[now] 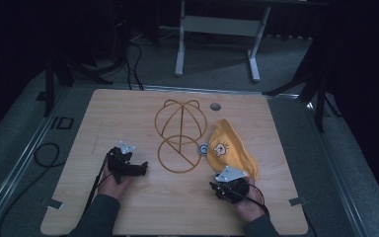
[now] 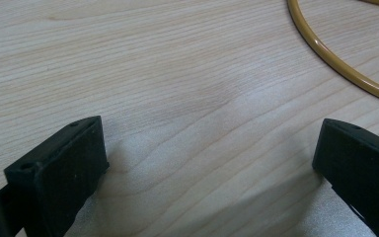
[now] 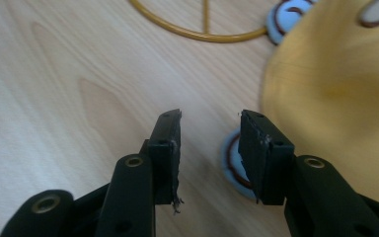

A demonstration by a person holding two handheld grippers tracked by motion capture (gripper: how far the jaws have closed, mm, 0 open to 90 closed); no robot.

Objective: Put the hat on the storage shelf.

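The yellow cap lies on its side at the right of the tabletop, its bear patch facing up. Just left of it stands the gold wire frame, a domed cage with two small ear loops above a round base ring; the frame holds nothing, bare wood showing through its wires. A small pale blue round ear piece sits between the frame's ring and the cap, touching the cap's edge.

The right tool hovers at the cap's near end. In the right gripper view its jaws stand half apart with bare wood between them, and a second blue-and-brown ear lies just behind the right jaw, at the cap's rim; the pads press on nothing.

The left tool rests at the near left, pointing toward the frame's base ring. In the left gripper view its jaws stand wide over bare wood, with the ring's wire curving past at the far right.
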